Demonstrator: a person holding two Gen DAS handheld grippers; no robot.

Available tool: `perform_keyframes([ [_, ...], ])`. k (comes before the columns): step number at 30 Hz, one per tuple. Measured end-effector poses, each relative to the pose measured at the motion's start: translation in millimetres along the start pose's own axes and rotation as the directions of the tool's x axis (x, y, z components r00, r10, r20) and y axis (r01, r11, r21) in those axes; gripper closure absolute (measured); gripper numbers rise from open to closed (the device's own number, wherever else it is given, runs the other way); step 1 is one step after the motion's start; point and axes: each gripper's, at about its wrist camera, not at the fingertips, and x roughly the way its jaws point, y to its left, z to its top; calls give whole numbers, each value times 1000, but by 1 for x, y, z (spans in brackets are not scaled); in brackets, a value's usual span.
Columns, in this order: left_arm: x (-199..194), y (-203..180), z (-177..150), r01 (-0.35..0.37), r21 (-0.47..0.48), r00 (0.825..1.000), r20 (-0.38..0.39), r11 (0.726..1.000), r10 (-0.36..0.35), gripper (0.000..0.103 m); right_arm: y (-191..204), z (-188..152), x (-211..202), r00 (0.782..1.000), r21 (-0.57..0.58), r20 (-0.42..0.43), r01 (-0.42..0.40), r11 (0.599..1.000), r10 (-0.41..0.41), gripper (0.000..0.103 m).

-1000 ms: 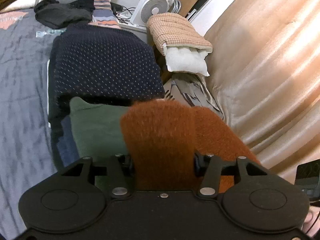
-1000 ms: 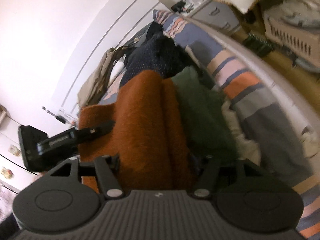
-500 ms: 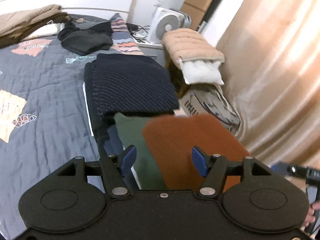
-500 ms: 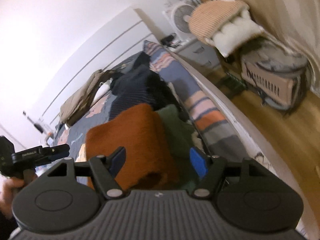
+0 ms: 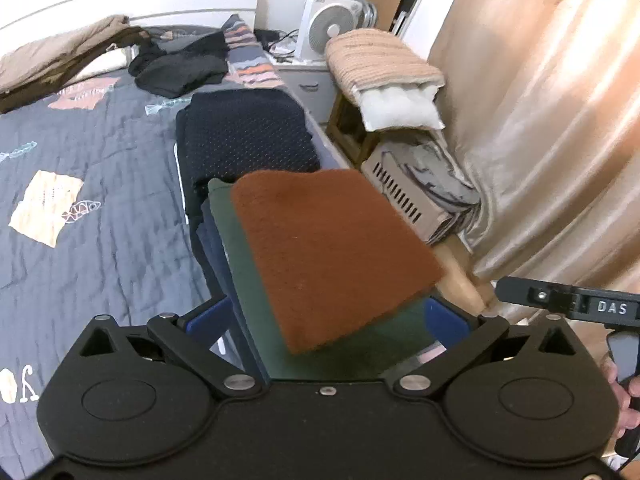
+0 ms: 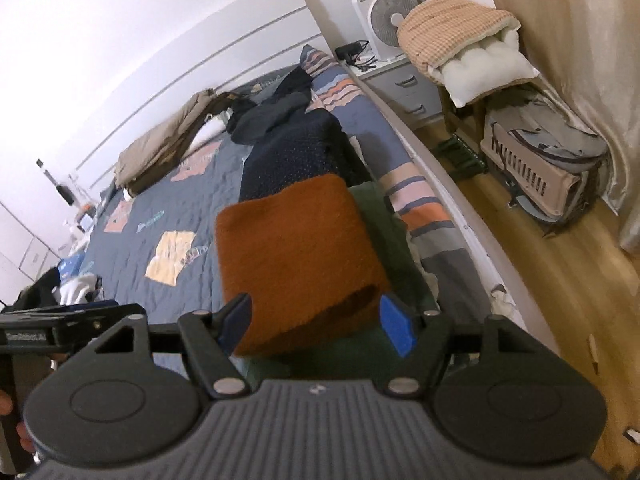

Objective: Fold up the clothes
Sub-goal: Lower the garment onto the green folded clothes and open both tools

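Claws: left claw (image 5: 326, 320) and right claw (image 6: 316, 322) both wide, empty.
Risk: folded rust sweater (image 5: 332, 252) overhangs green garment (image 5: 240, 240); a nudge may topple it.

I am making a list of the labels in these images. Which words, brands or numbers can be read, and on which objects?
"DAS": on the black right gripper body, cut off at the picture's edge.
Small white lettering on the black left gripper body: too blurred to read.
Small logo on the white fan: too small to read.
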Motion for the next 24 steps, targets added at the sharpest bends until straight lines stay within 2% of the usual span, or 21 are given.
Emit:
perform_keyframes([
  [6,-31,-17,-5,-35,40,999,-26,999,36,0,17,1,-32,1000,-21,-24,14,1000,-14,33],
  [11,-44,-15,-12,-50,36,997,-58,998,52,0,31,1,-42,999,-52,-46,28,998,-30,33],
  [15,-49,-12,-18,-55,33,995,-75,998,58,0,41,0,-42,996,-86,-80,32,996,-39,33],
  [24,-53,-8,-25,-51,26,995,-85,998,53,0,51,1,-40,994,-115,-102,35,993,-47,33],
])
